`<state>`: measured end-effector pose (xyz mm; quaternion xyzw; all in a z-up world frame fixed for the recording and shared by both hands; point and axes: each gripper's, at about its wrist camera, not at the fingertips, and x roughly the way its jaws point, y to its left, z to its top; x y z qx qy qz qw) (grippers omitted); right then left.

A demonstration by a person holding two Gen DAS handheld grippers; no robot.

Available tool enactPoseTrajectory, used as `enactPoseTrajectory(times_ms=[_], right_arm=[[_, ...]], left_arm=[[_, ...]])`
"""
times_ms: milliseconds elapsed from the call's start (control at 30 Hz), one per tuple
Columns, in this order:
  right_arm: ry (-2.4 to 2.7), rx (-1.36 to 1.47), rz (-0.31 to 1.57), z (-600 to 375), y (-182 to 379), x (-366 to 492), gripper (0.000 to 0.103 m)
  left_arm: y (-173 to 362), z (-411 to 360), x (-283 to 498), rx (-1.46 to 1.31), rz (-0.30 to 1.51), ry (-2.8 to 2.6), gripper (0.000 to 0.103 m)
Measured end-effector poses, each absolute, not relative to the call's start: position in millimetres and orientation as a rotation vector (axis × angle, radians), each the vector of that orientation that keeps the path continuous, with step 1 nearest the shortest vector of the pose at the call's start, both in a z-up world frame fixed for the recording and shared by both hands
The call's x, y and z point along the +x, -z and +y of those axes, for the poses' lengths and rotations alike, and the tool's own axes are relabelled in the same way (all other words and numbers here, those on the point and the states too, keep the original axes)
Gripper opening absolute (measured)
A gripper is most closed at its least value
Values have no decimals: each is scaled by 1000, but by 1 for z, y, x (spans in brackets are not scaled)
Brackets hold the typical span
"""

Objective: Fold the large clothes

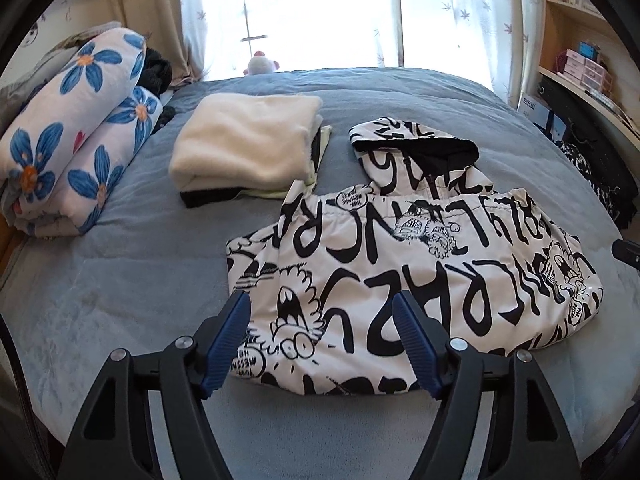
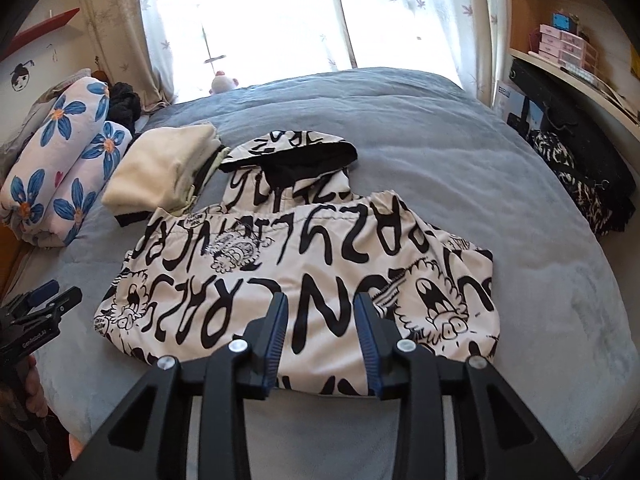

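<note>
A white hooded jacket with black cartoon lettering (image 1: pixel 400 264) lies folded on the grey bed (image 1: pixel 120 280), hood pointing to the window. It also shows in the right wrist view (image 2: pixel 304 264). My left gripper (image 1: pixel 322 320) is open, hovering above the jacket's near left part, holding nothing. My right gripper (image 2: pixel 320 320) is open with a narrower gap, above the jacket's near edge at its middle, holding nothing. The left gripper also shows at the left edge of the right wrist view (image 2: pixel 44 304).
A folded cream garment stack (image 1: pixel 244 144) lies behind the jacket on the left. A rolled flower-print blanket (image 1: pixel 76 132) lies at the bed's left side. Dark patterned clothes (image 2: pixel 580 176) hang off the right edge. Shelves (image 2: pixel 560 40) stand at right, a curtained window (image 1: pixel 320 12) behind.
</note>
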<state>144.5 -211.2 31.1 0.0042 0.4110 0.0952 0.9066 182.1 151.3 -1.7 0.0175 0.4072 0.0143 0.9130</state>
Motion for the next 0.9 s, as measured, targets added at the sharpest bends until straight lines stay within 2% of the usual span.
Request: enactPoseTrajectory(times_ms=[567, 633, 900], right_arm=[[-269, 10, 945, -189, -20, 225, 35], [-275, -7, 951, -185, -21, 240, 35], [-277, -22, 972, -180, -31, 333, 35]], left_arm=[[1, 112, 276, 209, 877, 44, 78], [3, 111, 297, 213, 896, 73, 81], [4, 109, 406, 158, 962, 155, 81]])
